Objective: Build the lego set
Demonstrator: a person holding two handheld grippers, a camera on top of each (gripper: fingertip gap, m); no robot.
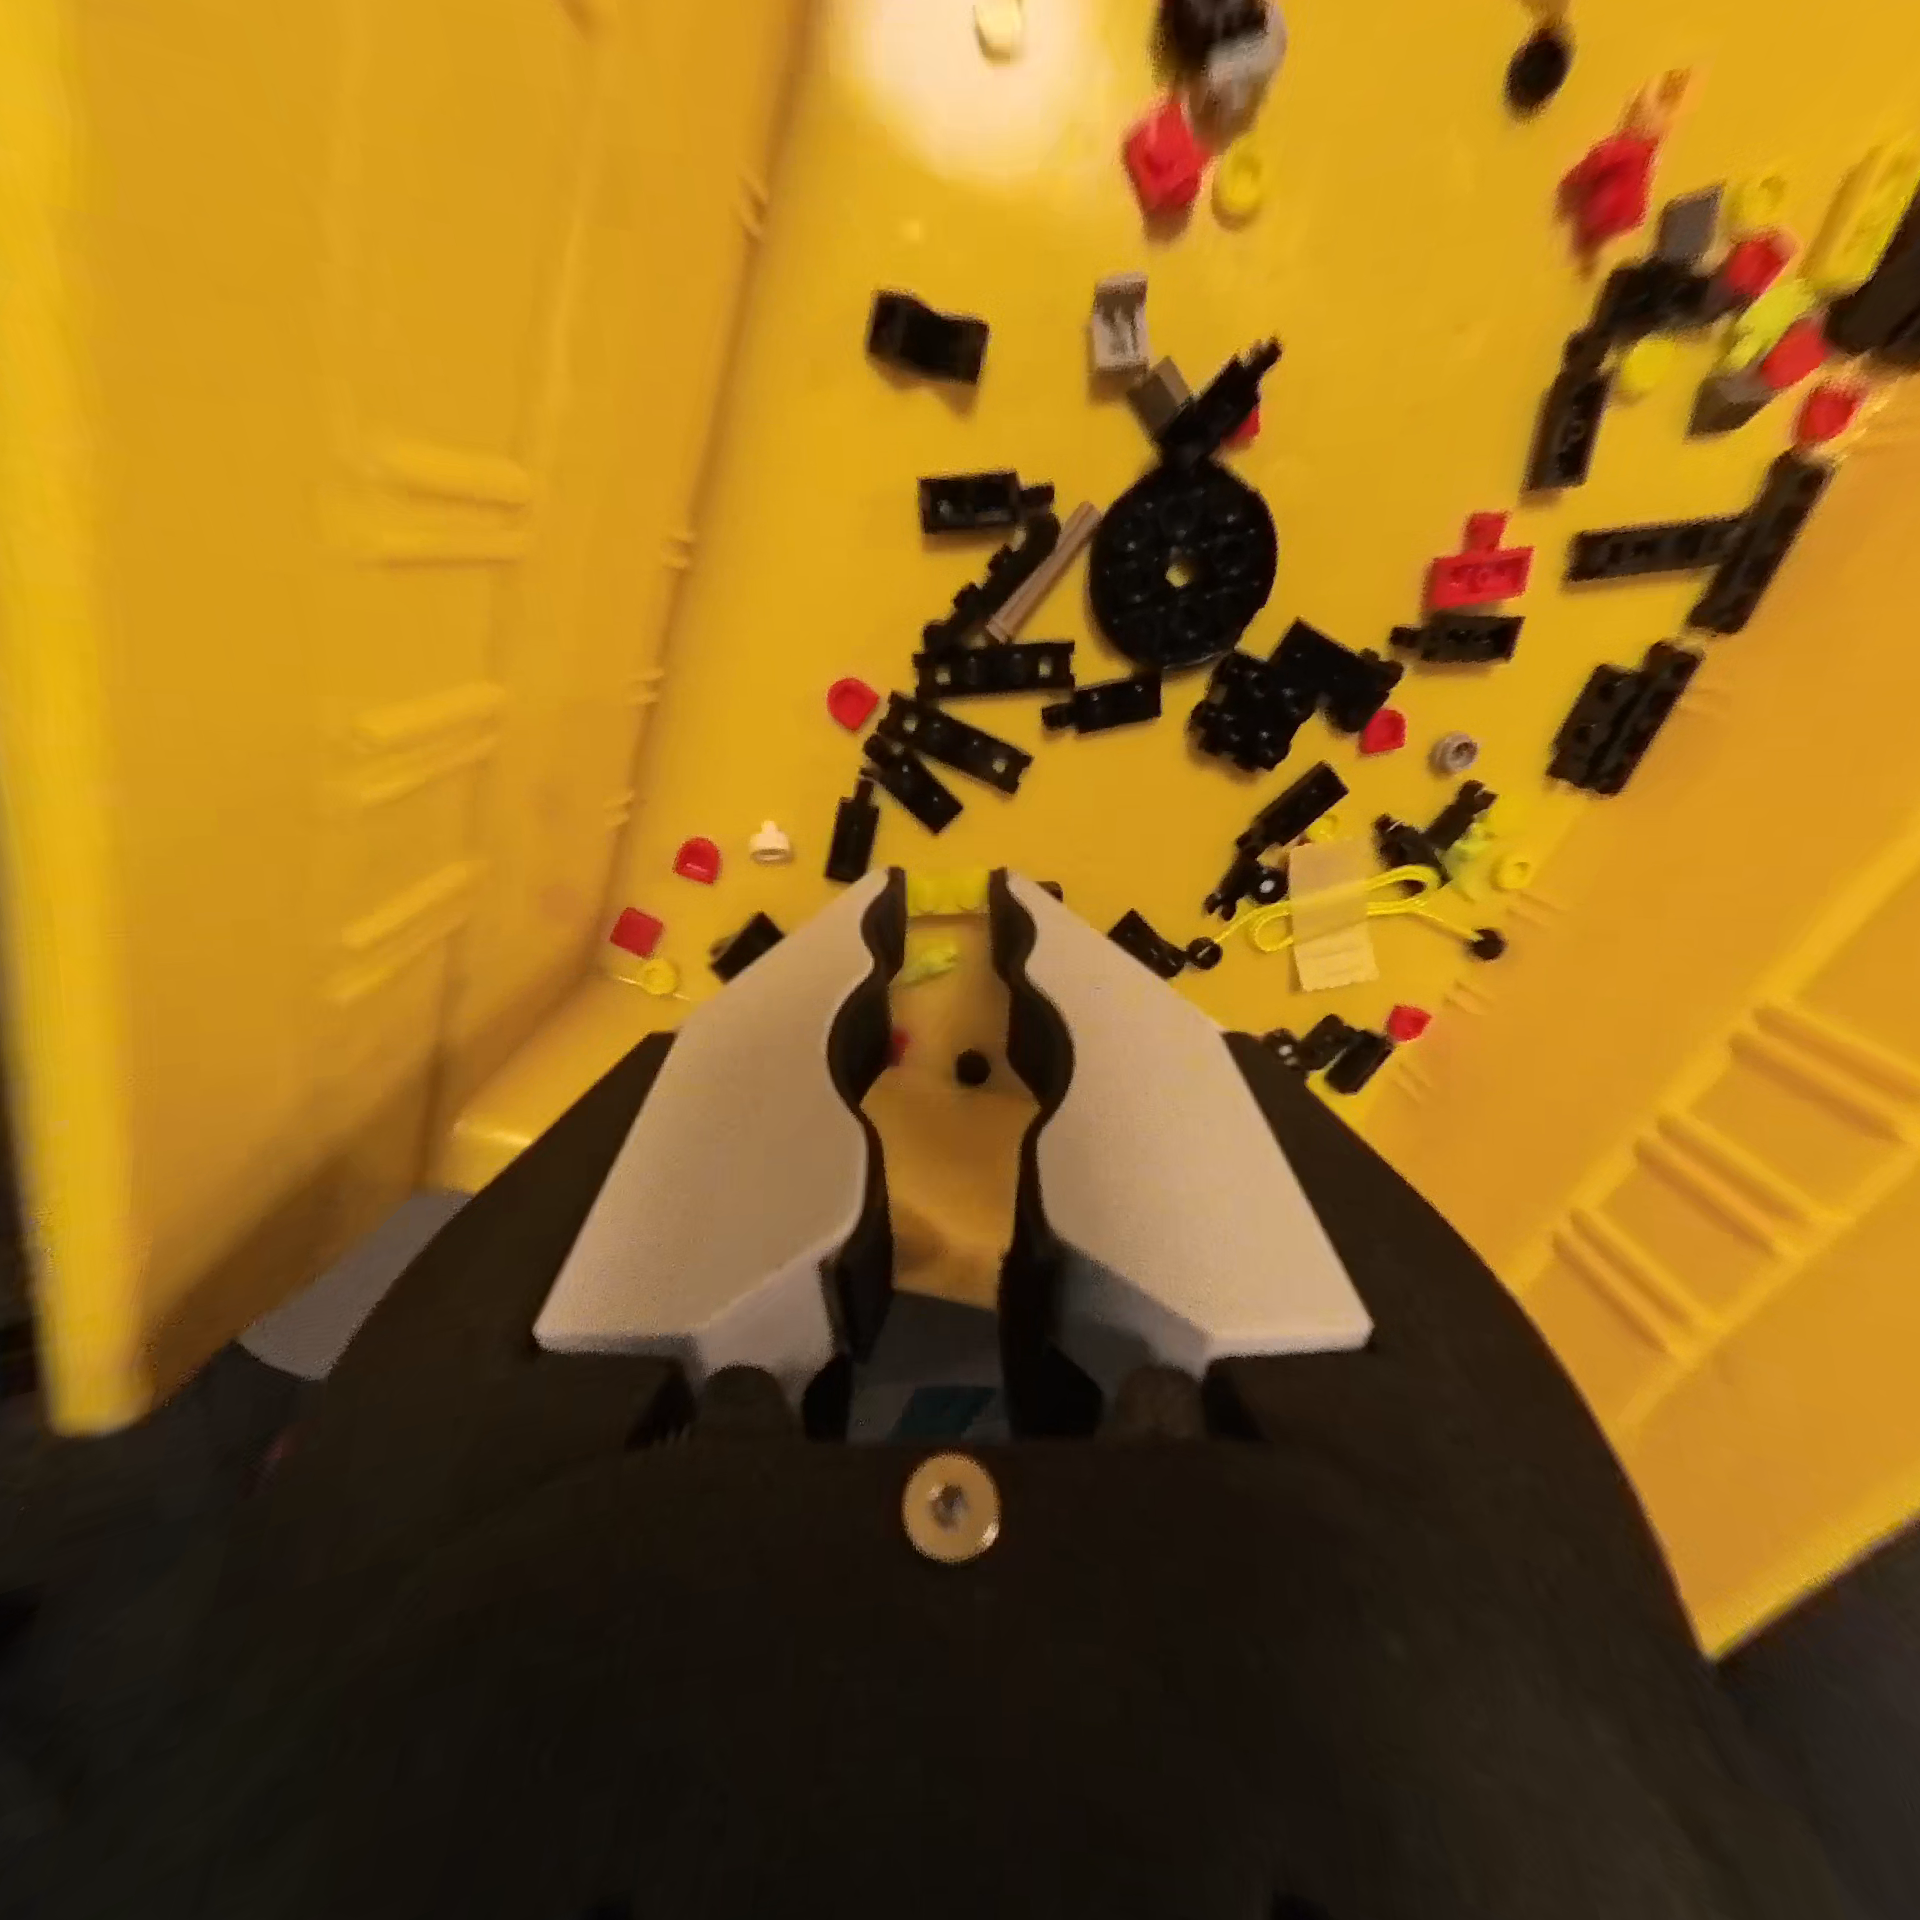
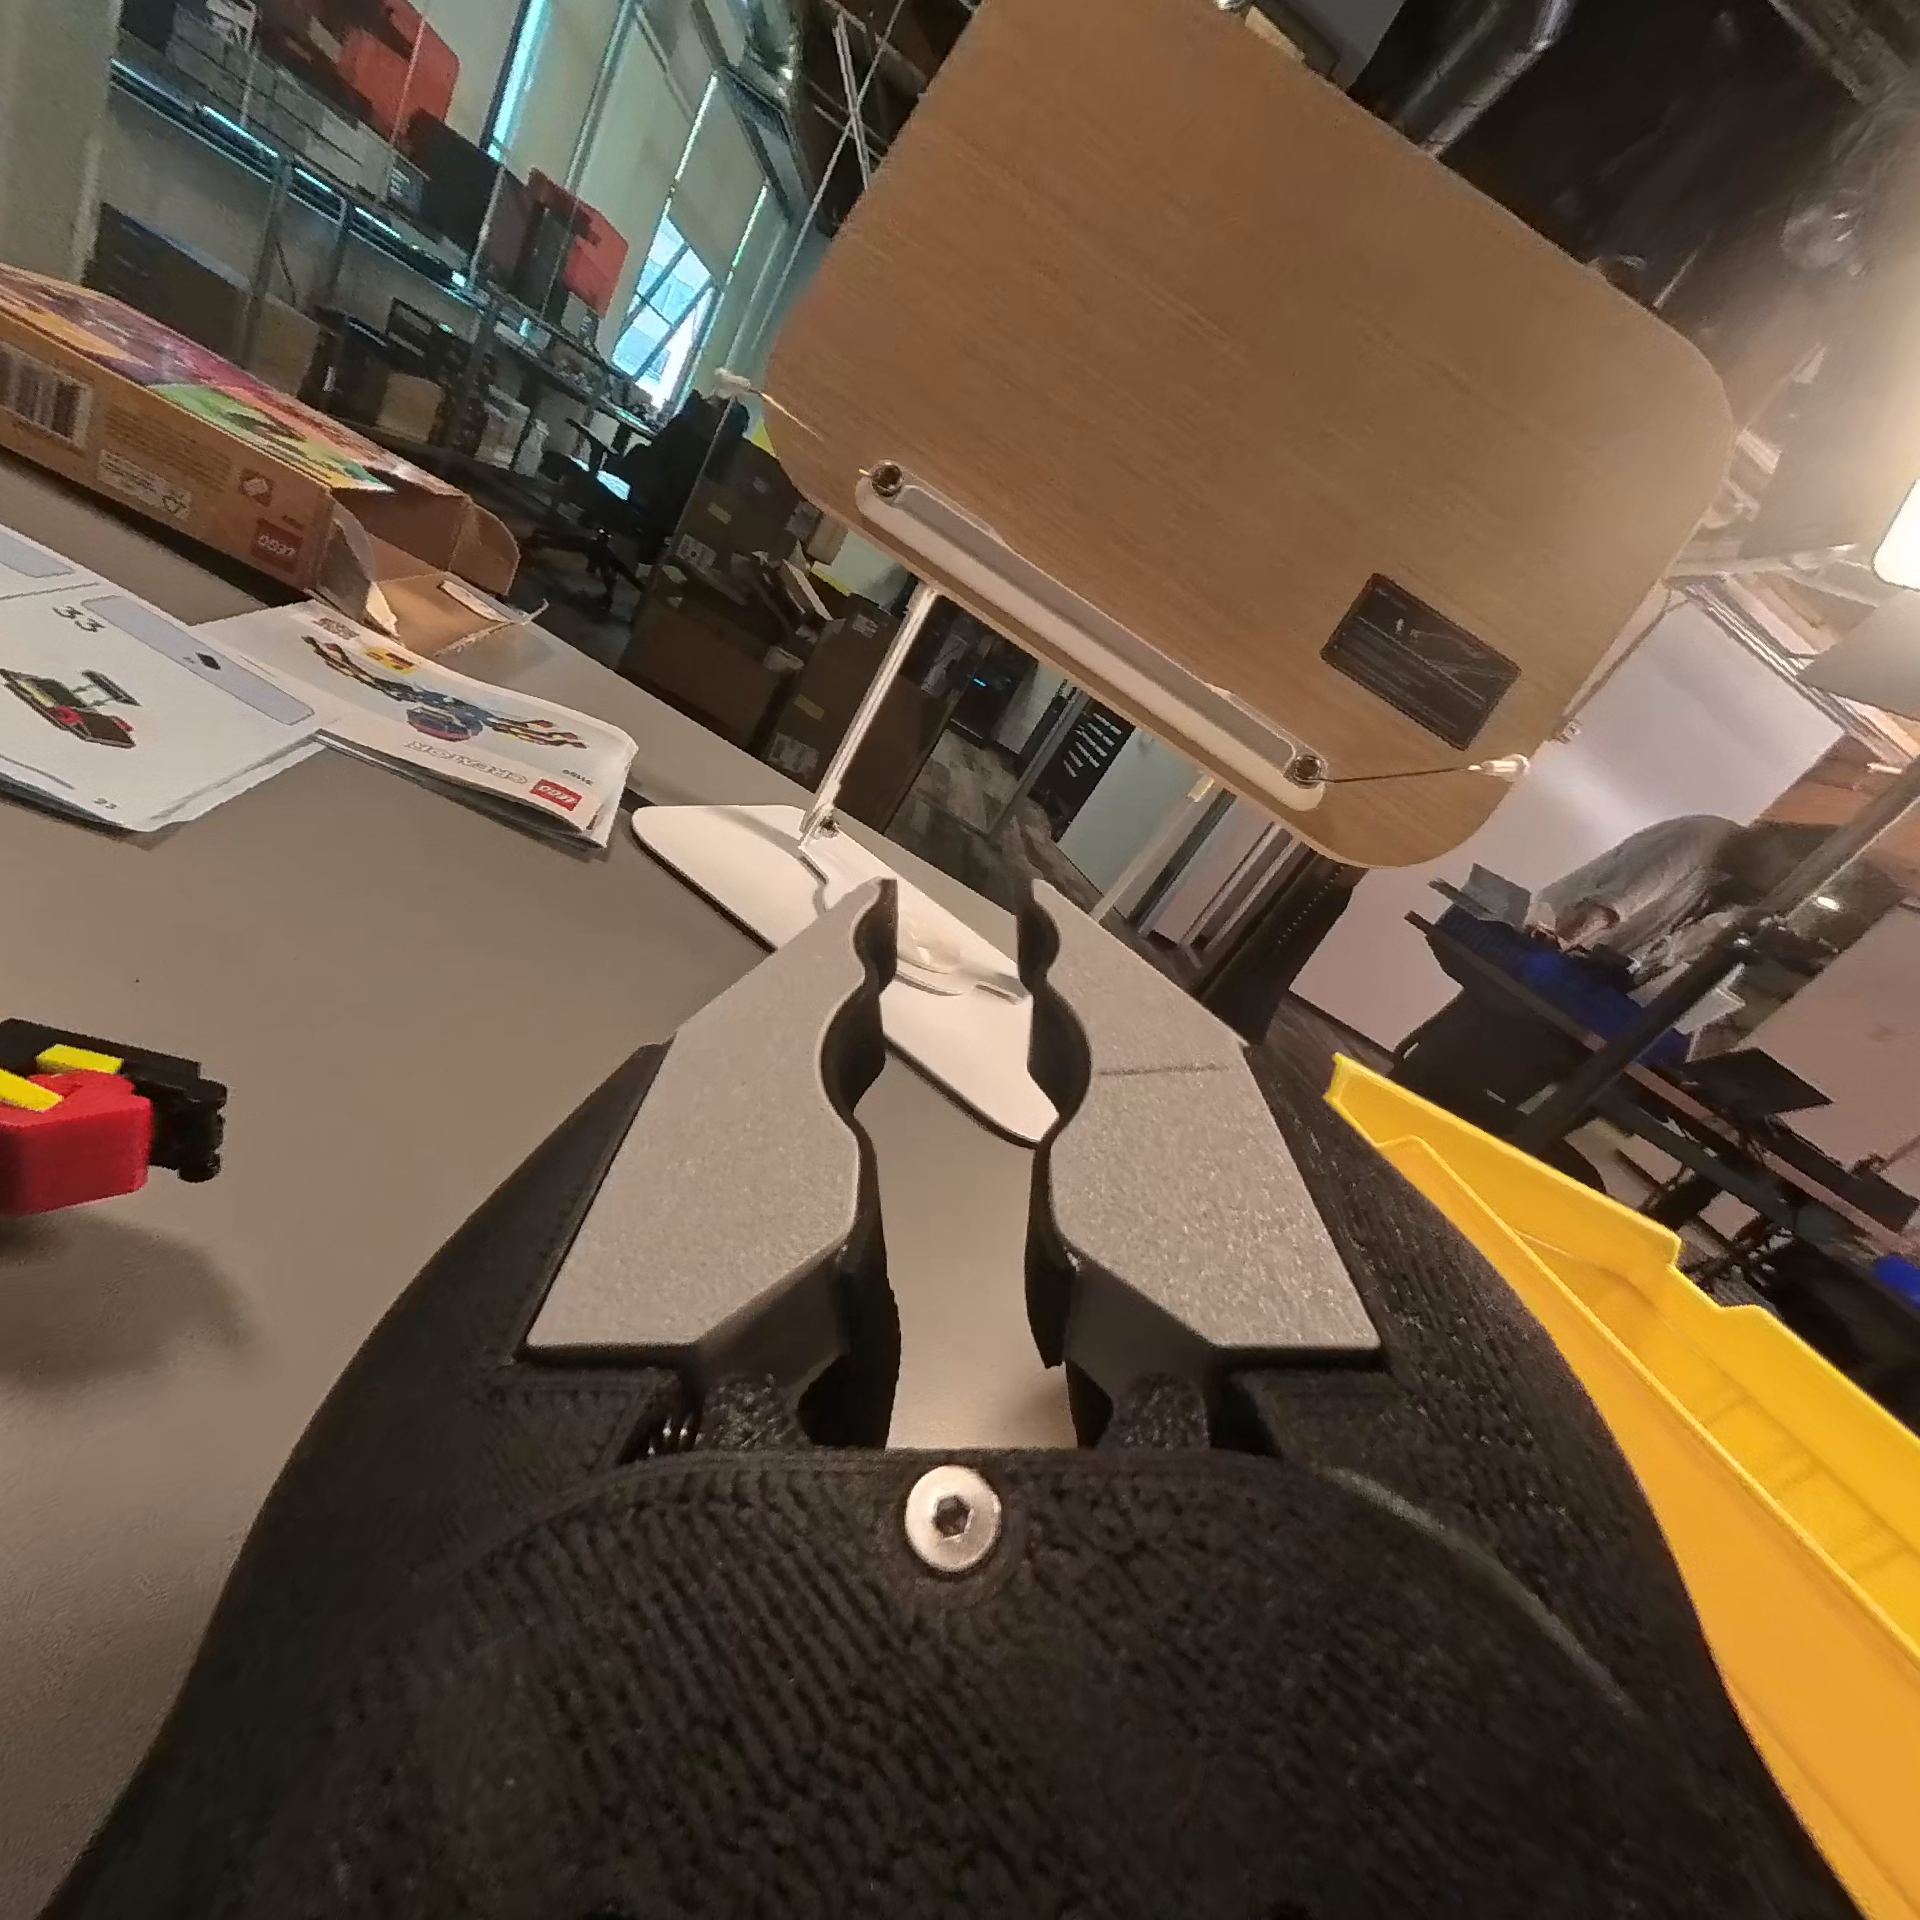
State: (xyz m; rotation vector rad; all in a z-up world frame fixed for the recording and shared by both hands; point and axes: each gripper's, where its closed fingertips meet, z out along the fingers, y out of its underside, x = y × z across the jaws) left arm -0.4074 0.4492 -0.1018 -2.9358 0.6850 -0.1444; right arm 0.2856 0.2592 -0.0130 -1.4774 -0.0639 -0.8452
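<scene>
My left gripper point(image 1: 945, 888) reaches down into a yellow bin point(image 1: 416, 623). A small lime-yellow studded piece point(image 1: 945, 896) fills the gap between its fingertips, which are closed on it. Loose black, red and yellow pieces lie on the bin floor ahead, among them a black round plate point(image 1: 1181, 575) and a red bracket point(image 1: 1475, 575). My right gripper point(image 2: 956, 914) is open and empty, low over the grey table point(image 2: 364, 987). A partly built red, black and yellow model point(image 2: 73, 1127) sits on the table to its left.
The bin's rim point(image 2: 1558, 1299) runs close along the right gripper's right side. Instruction booklets point(image 2: 468, 717) and an opened cardboard box point(image 2: 187, 457) lie at the far left. A wooden panel on a stand point(image 2: 1247, 416) with a white base point(image 2: 727, 842) stands straight ahead. There is about 70 centimetres between the tips of the two grippers. The black round plate point(image 1: 1181, 575) is about 6 centimetres from my left fingertips. Between my left fingertips and the red bracket point(image 1: 1475, 575) there is roughly 9 centimetres.
</scene>
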